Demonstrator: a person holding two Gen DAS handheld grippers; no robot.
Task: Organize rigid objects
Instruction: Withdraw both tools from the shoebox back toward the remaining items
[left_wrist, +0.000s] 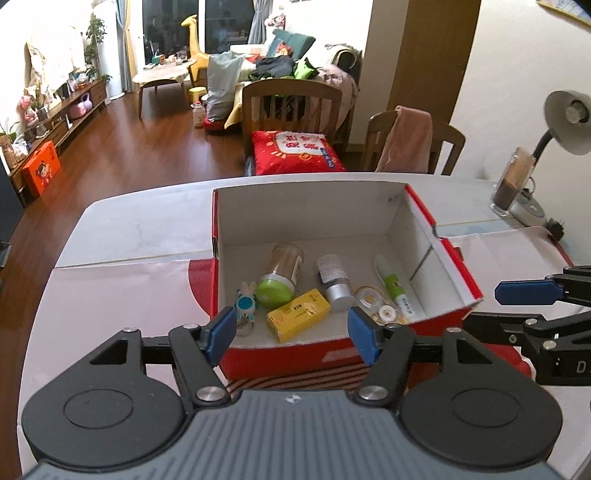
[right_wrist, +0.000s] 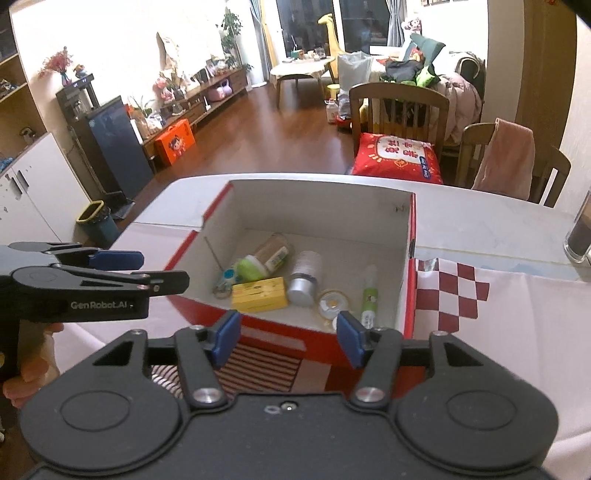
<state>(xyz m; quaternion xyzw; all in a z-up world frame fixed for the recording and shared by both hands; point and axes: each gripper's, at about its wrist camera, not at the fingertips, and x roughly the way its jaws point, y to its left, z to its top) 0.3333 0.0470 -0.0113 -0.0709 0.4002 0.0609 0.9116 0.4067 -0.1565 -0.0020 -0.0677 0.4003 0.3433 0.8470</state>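
Your box is red outside and white inside, open at the top, and it stands on the table with its near wall just beyond both sets of pads. Everything lies flat on its floor, gathered toward the near wall. From left to right you have a small blue-faced toy, a clear jar on its side with a green lid facing you, a yellow carton lying askew, a bottle with a silver cap pointing near, a round tape dispenser, and a white-and-green tube along the right wall. The jar touches the toy, and the carton sits just near of the jar and bottle.

Your left gripper is spread wide and holds nothing; through its gap you see the carton, with the toy beside the left pad and the dispenser beside the right pad. It hovers above the near wall, apart from every item.

Your right gripper is likewise spread and empty, poised over the near wall, with the carton and bottle framed beyond its pads. In the left view it appears at the right edge, beside the box's right wall.

A patterned red-and-white cloth covers the near table. A glass and a lamp stand far right, and a chair with a red cushion waits beyond the table.
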